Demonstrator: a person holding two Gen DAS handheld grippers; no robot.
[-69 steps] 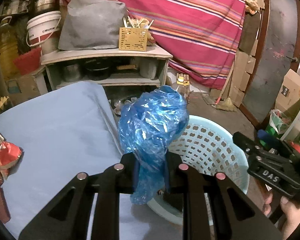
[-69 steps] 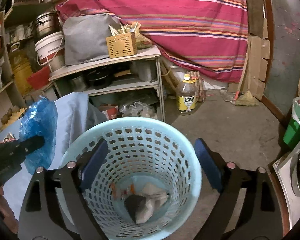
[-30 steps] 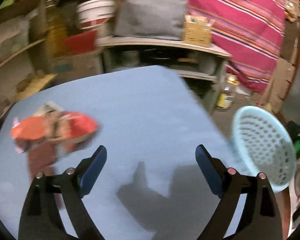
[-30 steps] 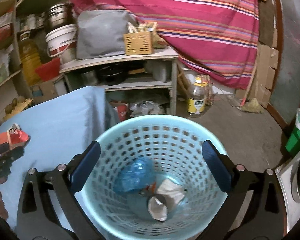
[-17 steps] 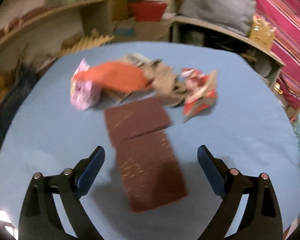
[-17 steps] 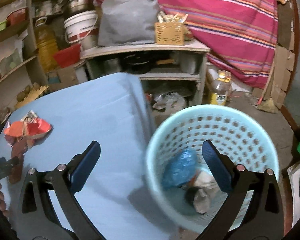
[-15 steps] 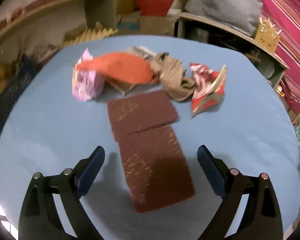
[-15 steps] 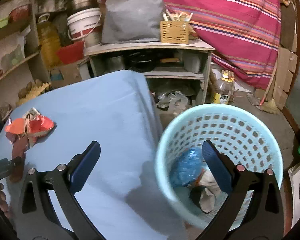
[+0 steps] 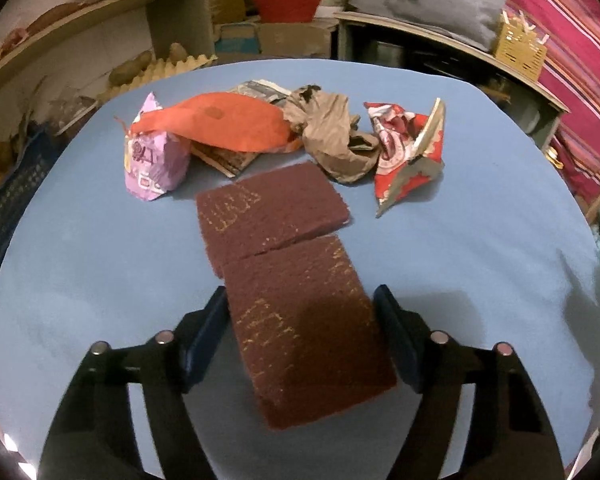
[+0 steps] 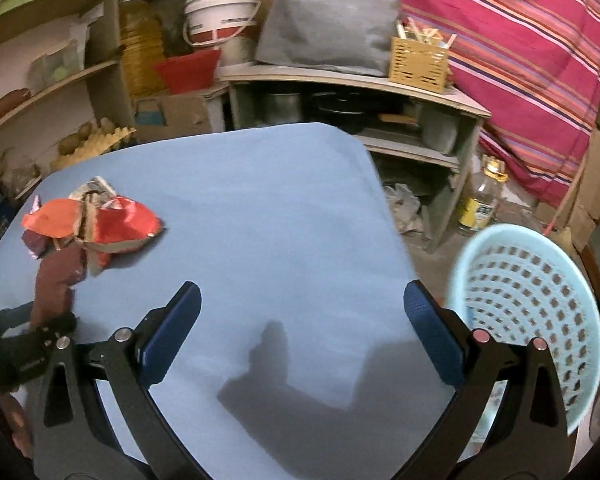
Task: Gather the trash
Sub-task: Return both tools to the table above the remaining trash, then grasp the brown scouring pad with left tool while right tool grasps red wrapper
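Observation:
Two maroon scouring pads lie end to end on the blue table (image 9: 480,240). The near pad (image 9: 308,344) is between the jaws of my left gripper (image 9: 300,296), which are closing and just reach its sides; it lies flat, not squeezed. Beyond the far pad (image 9: 268,216) sit a pink wrapper (image 9: 152,164), an orange paper (image 9: 220,120), a crumpled brown paper (image 9: 336,136) and a red-and-white wrapper (image 9: 404,148). My right gripper (image 10: 302,292) hangs open over bare tablecloth, holding nothing. The pale blue basket (image 10: 532,312) stands off the table's right edge.
Behind the table are shelves with a white bucket (image 10: 220,12), a grey bag (image 10: 328,32) and a yellow crate (image 10: 420,60). An oil bottle (image 10: 480,200) stands on the floor by the basket. A striped cloth (image 10: 520,40) hangs at the back right.
The blue bag left my left gripper and lies in the basket. The left gripper swung to the trash pile and narrowed round the near pad. The right gripper moved left, off the basket.

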